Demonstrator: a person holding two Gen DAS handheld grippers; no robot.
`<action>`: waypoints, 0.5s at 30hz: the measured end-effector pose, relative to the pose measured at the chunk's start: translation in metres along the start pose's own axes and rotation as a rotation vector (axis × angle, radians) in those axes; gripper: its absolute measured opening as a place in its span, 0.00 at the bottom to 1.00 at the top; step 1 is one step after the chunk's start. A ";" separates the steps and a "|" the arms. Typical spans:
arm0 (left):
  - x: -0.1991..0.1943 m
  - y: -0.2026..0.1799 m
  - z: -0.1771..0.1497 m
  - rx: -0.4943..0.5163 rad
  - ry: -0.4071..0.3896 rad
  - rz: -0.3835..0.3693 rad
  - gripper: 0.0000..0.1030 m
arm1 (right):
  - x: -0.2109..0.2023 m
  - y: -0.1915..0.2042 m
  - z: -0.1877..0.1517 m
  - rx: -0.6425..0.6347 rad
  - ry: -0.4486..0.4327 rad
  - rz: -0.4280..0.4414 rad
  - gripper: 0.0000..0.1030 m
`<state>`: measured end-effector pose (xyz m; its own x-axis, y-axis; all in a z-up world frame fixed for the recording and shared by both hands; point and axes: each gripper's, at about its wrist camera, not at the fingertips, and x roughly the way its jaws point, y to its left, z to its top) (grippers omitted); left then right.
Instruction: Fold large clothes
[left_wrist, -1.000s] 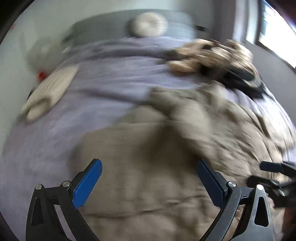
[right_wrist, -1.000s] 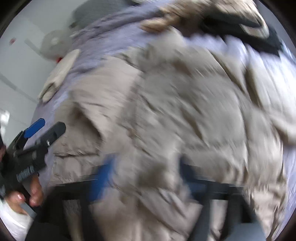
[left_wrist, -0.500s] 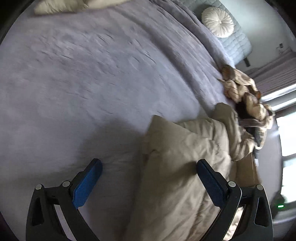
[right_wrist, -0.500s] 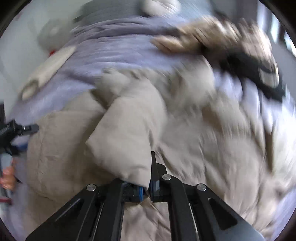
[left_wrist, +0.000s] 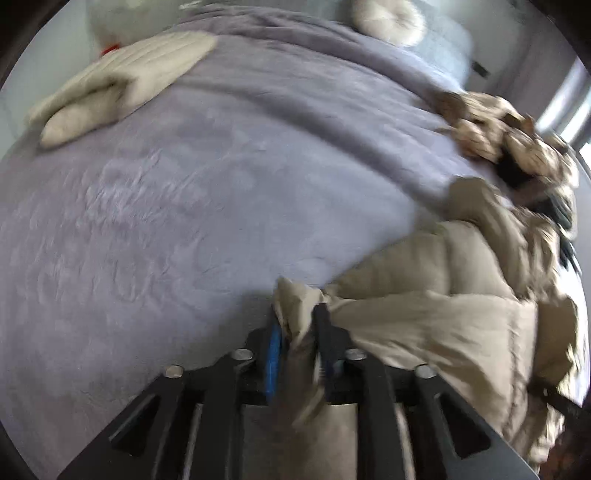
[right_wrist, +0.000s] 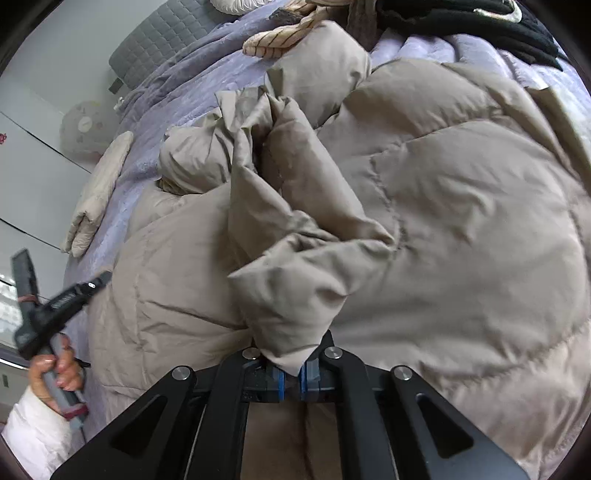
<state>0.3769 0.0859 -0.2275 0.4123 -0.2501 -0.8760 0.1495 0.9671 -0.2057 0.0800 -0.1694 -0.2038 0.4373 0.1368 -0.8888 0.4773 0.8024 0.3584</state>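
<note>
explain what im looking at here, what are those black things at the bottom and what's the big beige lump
The black things are handheld two-finger tools; a person holds one in each hand, with a camera on each looking along its fingers. One picture is from the left tool, one from the right tool. The beige lump is a puffy coat lying on a purple bedspread. Both tools pinch folds of the coat; the left one's jaws have just been closing on it. Other clothes are piled further back.

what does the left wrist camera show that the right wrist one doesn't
Only the left wrist view shows the left gripper shut on an edge of the beige puffer coat, its fingers having just closed. Only the right wrist view shows the right gripper pinching another fold, and the hand. Both show the coat, purple bedspread and cream garment.
</note>
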 end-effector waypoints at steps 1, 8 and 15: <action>-0.005 0.005 0.001 -0.036 -0.019 0.056 0.48 | 0.000 -0.004 0.001 0.015 0.008 0.021 0.06; -0.063 0.014 0.013 0.004 -0.136 0.204 0.59 | -0.062 -0.038 0.005 0.115 -0.086 -0.085 0.39; -0.051 -0.028 -0.025 0.166 -0.046 0.127 0.59 | -0.090 0.002 0.007 -0.072 -0.153 -0.008 0.21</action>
<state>0.3293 0.0727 -0.1877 0.4773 -0.1318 -0.8688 0.2376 0.9712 -0.0168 0.0470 -0.1843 -0.1210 0.5478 0.0448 -0.8354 0.4274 0.8434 0.3255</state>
